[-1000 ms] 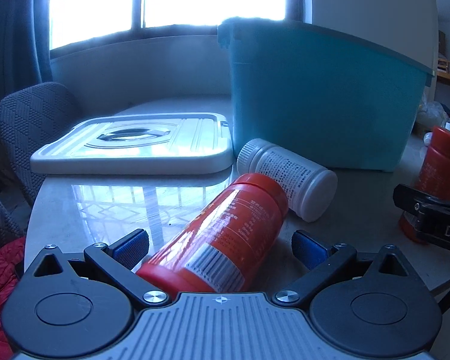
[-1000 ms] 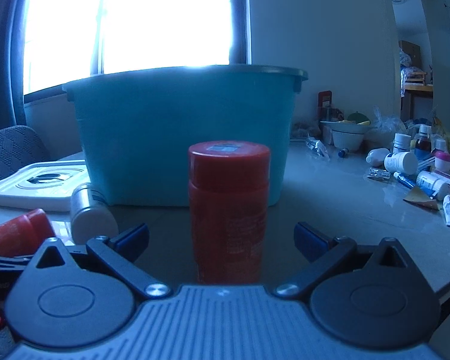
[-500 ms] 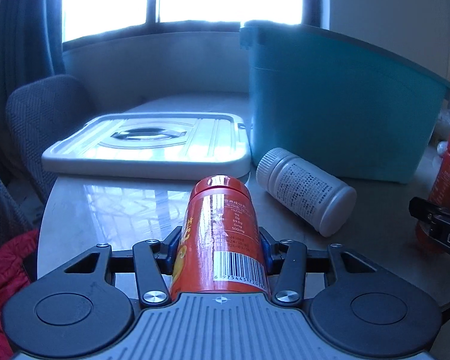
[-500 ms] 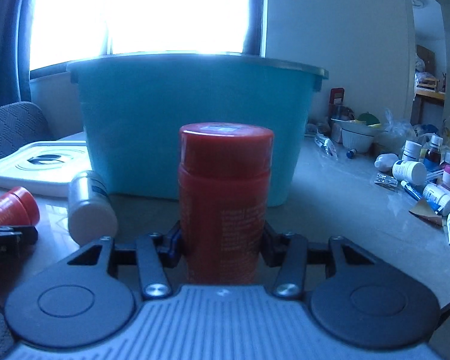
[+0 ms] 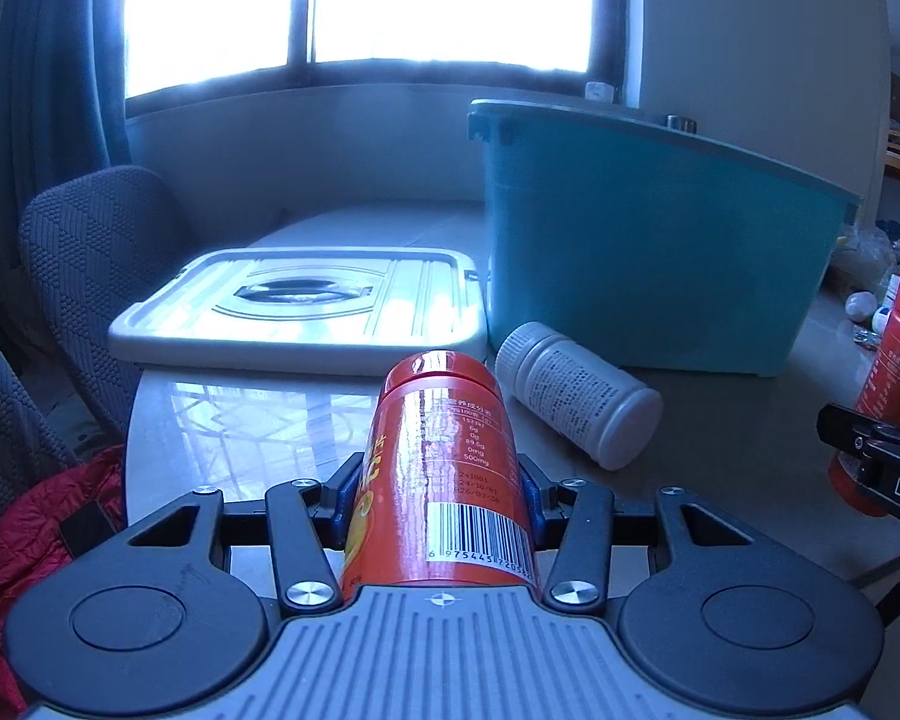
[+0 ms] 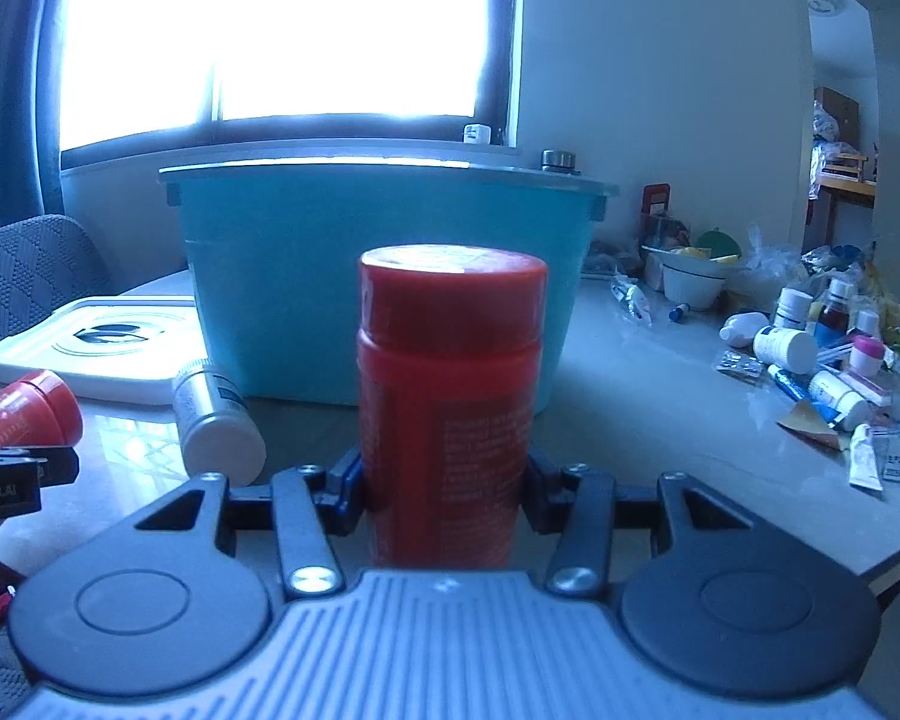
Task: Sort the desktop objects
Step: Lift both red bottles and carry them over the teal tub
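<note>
My left gripper (image 5: 437, 495) is shut on an orange-red bottle with a barcode label (image 5: 444, 468), held lengthwise and tilted up above the table. My right gripper (image 6: 444, 483) is shut on a second red bottle (image 6: 447, 384), held upright. That bottle and gripper also show at the right edge of the left wrist view (image 5: 897, 372). The left bottle shows at the left edge of the right wrist view (image 6: 27, 411). A white bottle (image 5: 576, 393) lies on its side on the table in front of a teal bin (image 5: 648, 252), also seen in the right wrist view (image 6: 378, 276).
A white bin lid (image 5: 306, 306) lies flat left of the bin. A grey chair (image 5: 96, 258) and red cloth (image 5: 36, 516) are beyond the table's left edge. Several small bottles, tubes and packets (image 6: 822, 360) clutter the table's right side, with a white bowl (image 6: 693, 282).
Both grippers closed on their red bottles from open a second ago. Since then both bottles have been lifted, and the bin looks lower and farther.
</note>
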The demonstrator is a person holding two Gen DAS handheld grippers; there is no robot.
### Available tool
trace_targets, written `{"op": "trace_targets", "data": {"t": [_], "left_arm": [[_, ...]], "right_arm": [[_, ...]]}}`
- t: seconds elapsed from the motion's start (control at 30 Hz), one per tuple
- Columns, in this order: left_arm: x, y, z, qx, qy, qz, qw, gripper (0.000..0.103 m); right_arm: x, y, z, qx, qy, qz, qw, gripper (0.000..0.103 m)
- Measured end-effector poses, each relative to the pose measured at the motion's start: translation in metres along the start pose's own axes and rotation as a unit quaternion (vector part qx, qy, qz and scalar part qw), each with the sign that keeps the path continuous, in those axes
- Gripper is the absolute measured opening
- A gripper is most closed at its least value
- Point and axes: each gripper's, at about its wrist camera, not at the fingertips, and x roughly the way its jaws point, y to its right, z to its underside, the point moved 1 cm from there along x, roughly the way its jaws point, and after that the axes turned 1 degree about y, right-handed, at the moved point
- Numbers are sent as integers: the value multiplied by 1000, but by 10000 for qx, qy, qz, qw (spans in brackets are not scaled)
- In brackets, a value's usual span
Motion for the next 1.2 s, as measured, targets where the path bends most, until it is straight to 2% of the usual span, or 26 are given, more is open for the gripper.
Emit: {"op": "trace_targets", "data": {"t": [0.57,0.87,1.2], "left_arm": [[-59,19,-4,77,248,52,9996,50],[-81,30,-30,110,380,91,9992,50],[-82,44,-75,71,548,171,9983,50]], "right_arm": [[-57,19,-11,195,175,-15,9997,50],[-68,32,-31,327,142,-18,9994,50],[-65,40,-63,331,312,26,9990,50]]}}
